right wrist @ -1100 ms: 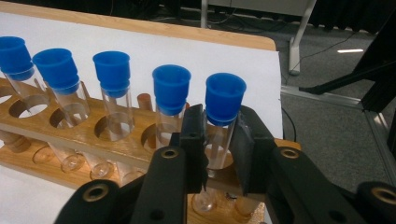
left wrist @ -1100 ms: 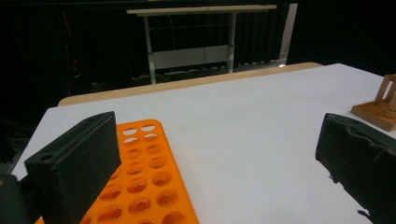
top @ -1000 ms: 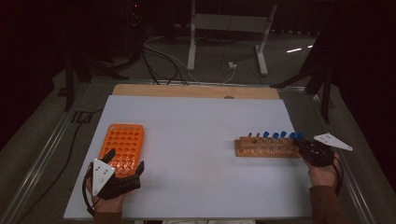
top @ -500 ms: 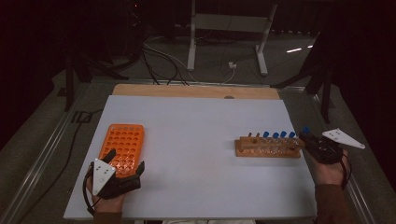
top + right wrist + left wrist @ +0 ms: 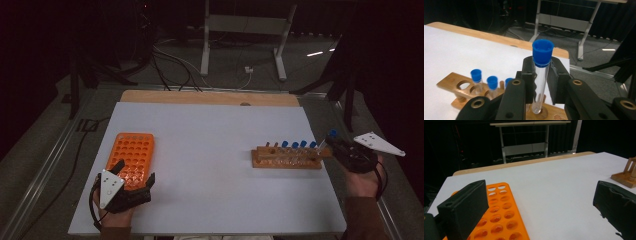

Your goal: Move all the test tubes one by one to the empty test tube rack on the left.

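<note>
A clear test tube [image 5: 541, 82] with a blue cap [image 5: 542, 53] stands upright between the two black jaws of the right tool [image 5: 541, 80], which are closed on its glass wall just below the cap. Its rounded bottom hangs right at a hole at the near right end of the wooden rack [image 5: 456, 86]; whether it is clear of the hole cannot be told. In the high view the tube [image 5: 327, 139] sits at the right end of the rack [image 5: 286, 159], at the right edge of the white counter [image 5: 210, 145]. More blue-capped tubes [image 5: 476, 80] stand upright in the rack's other holes to the left, and at least one hole at the far left end shows empty. Well apart, on the near left of the counter, lies an orange tray [image 5: 131, 157] of round wells. The left tool [image 5: 131, 181] rests at the tray's near end with its jaws spread wide and nothing between them.
</note>
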Motion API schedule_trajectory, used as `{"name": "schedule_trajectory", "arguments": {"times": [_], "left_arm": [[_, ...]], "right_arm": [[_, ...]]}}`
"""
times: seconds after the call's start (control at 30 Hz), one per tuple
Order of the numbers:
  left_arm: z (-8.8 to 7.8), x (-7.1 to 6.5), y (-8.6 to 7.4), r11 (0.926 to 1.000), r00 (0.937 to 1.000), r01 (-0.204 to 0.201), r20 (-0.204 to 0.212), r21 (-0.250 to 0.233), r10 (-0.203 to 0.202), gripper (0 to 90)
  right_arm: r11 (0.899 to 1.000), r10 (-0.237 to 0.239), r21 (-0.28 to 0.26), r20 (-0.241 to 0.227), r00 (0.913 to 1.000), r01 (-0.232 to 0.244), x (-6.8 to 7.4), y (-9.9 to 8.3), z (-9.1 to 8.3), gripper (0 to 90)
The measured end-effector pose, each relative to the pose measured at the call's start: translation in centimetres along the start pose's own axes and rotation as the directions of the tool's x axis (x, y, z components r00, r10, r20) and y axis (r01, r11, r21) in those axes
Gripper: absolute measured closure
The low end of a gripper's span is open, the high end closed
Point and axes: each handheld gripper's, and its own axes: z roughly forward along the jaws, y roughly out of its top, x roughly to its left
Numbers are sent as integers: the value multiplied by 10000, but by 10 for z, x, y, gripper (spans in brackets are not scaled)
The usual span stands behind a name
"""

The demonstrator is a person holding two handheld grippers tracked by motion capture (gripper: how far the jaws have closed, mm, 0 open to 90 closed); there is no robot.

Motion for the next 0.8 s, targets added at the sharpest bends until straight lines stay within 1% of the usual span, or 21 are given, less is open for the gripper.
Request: {"name": "schedule_trajectory", "arguments": {"times": [0.1,0.13,0.27,0.33,0.4,0.47,0.63,0.7,0.73,0.77,0.8], "left_arm": [[-2,-2,2,9998,9999,114,-18,-138,-114,9],[-2,-3,3,9998,9999,121,46,-144,-121,9],[-1,-10,9,9998,9997,-127,193,-176,130,9],[0,-14,13,9993,9991,-289,288,-216,295,9],[2,-17,18,9991,9977,-312,599,-274,328,9],[4,-21,23,9989,9954,-388,870,-250,408,9],[12,-34,34,9990,9889,-438,1424,31,429,8],[16,-38,37,9992,9852,-391,1674,97,369,8],[19,-40,38,9991,9835,-426,1761,83,404,9],[21,-42,39,9989,9821,-460,1830,66,440,8],[23,-45,39,9988,9811,-490,1875,49,472,9]], "right_arm": [[9999,-48,103,-205,9998,50,4,-2,0,771],[10000,-8,94,-337,9994,11,6,-3,-1,771],[10000,32,82,-638,9980,-27,13,-4,-2,771],[10000,53,22,-897,9960,-51,18,-3,-2,771],[9999,77,-75,-1184,9929,-86,23,-2,-2,771],[9999,98,-92,-1556,9878,-114,31,-1,0,771],[9996,-266,-48,-2188,9754,262,57,0,7,771],[9995,-319,-22,-2476,9683,324,67,1,12,771],[9996,-271,-24,-2659,9636,275,73,1,14,771],[9998,-196,11,-2905,9567,209,79,1,17,771],[9997,-208,68,-3084,9510,241,86,0,20,771]]}}
